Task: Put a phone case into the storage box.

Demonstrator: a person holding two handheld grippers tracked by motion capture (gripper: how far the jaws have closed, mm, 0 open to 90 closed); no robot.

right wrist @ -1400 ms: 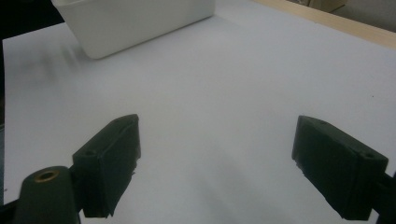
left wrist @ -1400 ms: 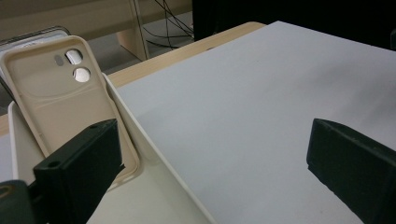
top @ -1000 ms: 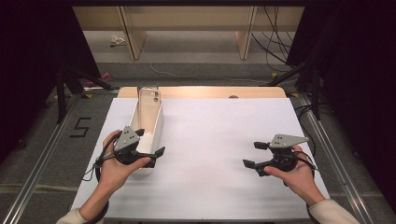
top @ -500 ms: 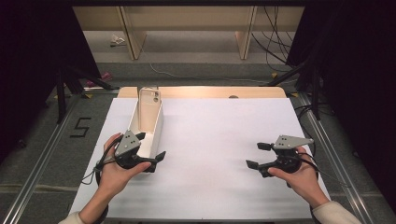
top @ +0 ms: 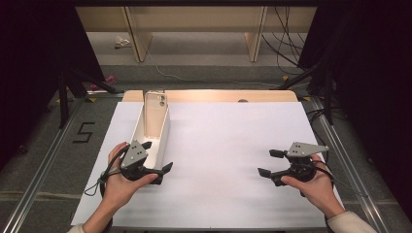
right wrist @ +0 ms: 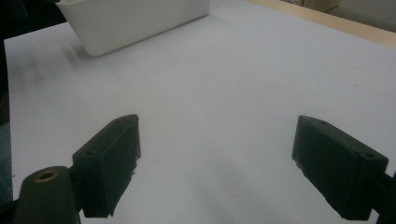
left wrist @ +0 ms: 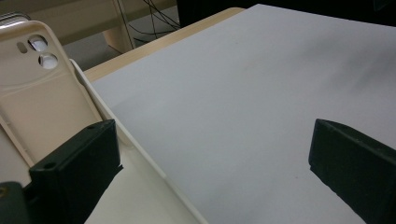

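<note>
The cream phone case (top: 156, 112) leans upright inside the white bin (top: 164, 137) at the table's far left; the left gripper (top: 156, 160) straddles the bin's near wall, jaws wide apart. The right gripper (top: 266, 162) rests well apart on the white sheet (top: 223, 145), jaws spread, holding nothing.

You can read only one sign in these pictures: a black digit "5" (top: 83, 132), marked on the grey floor at the left of the white-covered wooden table (top: 233, 145), in the high view. On the beige phone case (left wrist: 42, 98) that stands in the long white plastic box (top: 163, 138) you see no brand and no letters, and the grey three-cornered plates on the two black grippers carry no readable text.
</note>
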